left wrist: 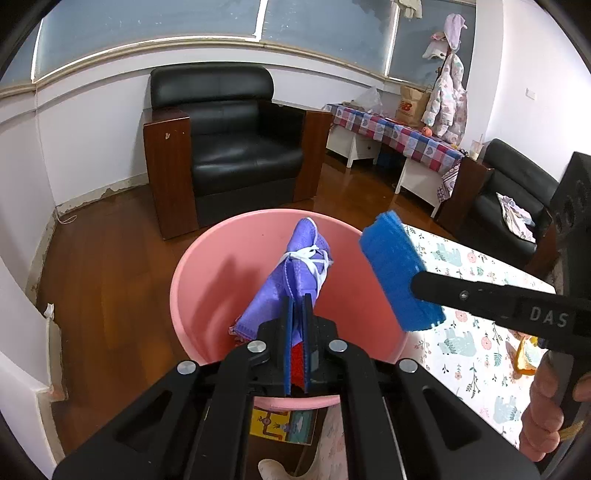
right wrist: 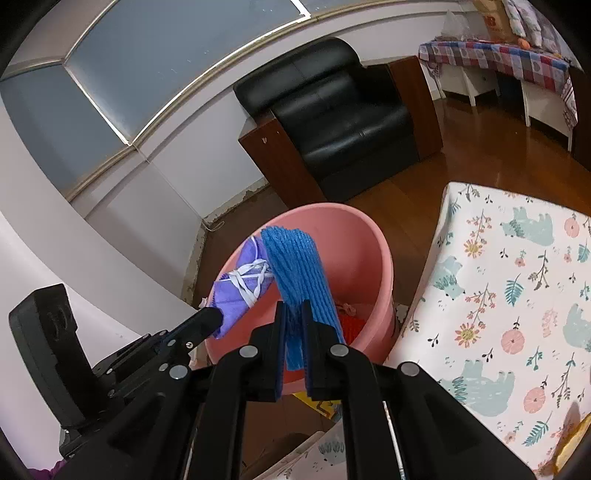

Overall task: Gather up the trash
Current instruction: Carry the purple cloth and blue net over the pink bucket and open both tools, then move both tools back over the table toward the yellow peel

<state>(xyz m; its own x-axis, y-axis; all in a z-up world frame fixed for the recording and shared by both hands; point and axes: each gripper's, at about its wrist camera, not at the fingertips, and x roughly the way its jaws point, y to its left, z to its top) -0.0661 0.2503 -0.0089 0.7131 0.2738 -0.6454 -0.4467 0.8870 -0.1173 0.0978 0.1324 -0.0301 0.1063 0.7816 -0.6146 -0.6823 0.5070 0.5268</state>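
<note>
The left gripper is clenched on a purple face mask, its white ear loops tangled around the folded fabric. The mask sticks up out of the closed jaws and hangs over the open mouth of a pink bucket. Just to its right, the right gripper is clamped on a folded blue cloth, which also hangs above the bucket's mouth, nearer the rim on the table side. In the right wrist view the mask and the cloth nearly touch. A hand wraps the right gripper's handle at the lower right of the left wrist view.

Deep in the bucket lies something red, partly hidden by the fingers; what it is cannot be told.

The bucket stands on a brown wooden floor, just beside the left edge of a table under a white cloth printed with bears and flowers. Something yellow-orange lies on that cloth toward its near right part, mostly hidden.

Beyond the bucket a black leather armchair with wooden side panels stands against the wall below a row of windows. Farther right, a low white table carries a checked cloth, a brown paper bag and a hanging pale jacket.
</note>
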